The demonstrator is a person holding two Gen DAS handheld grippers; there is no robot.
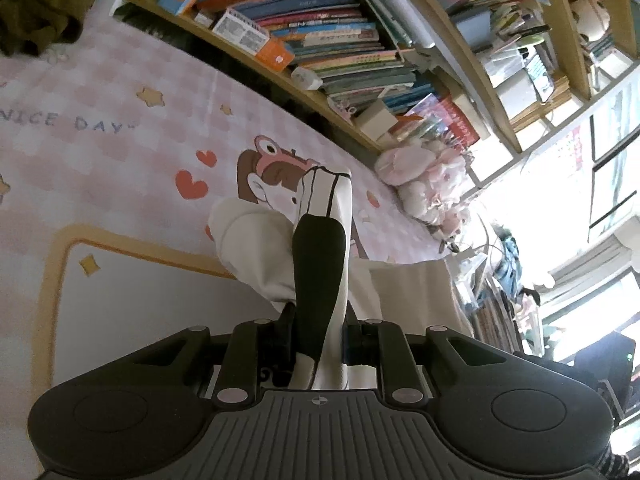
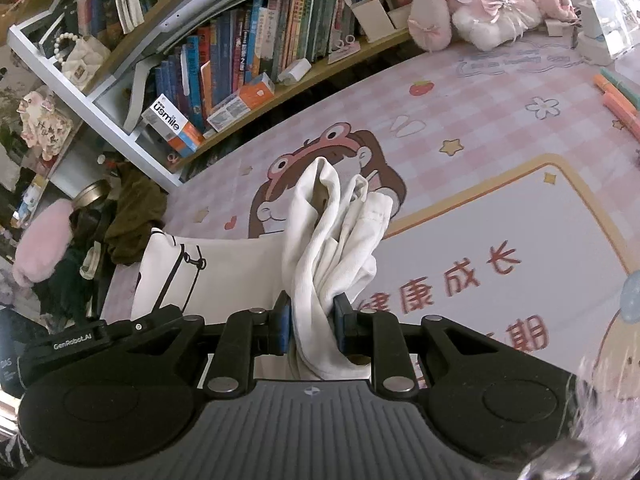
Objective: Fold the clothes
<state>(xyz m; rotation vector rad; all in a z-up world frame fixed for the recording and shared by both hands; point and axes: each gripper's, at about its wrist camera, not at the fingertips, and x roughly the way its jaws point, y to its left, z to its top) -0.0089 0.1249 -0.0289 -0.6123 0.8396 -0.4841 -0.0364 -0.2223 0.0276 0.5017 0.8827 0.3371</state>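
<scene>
Each gripper, left gripper (image 1: pixel 318 334) and right gripper (image 2: pixel 311 322), has a black moulded body, ribbed grey centre panel, silver pivot screws and two round side caps. Right unit's fingers carry blue pads (image 2: pixel 283 322).

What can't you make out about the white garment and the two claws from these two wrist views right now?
- Left wrist view: the left claw pinches the white garment; its fingertips are buried in fabric.
- Left wrist view: the window side is blown out by glare, so the garment's far edge is lost.
- Right wrist view: the right claw grips bunched cloth; which part cannot be told.
- Right wrist view: a blurred pink object covers the lower right corner.
</scene>
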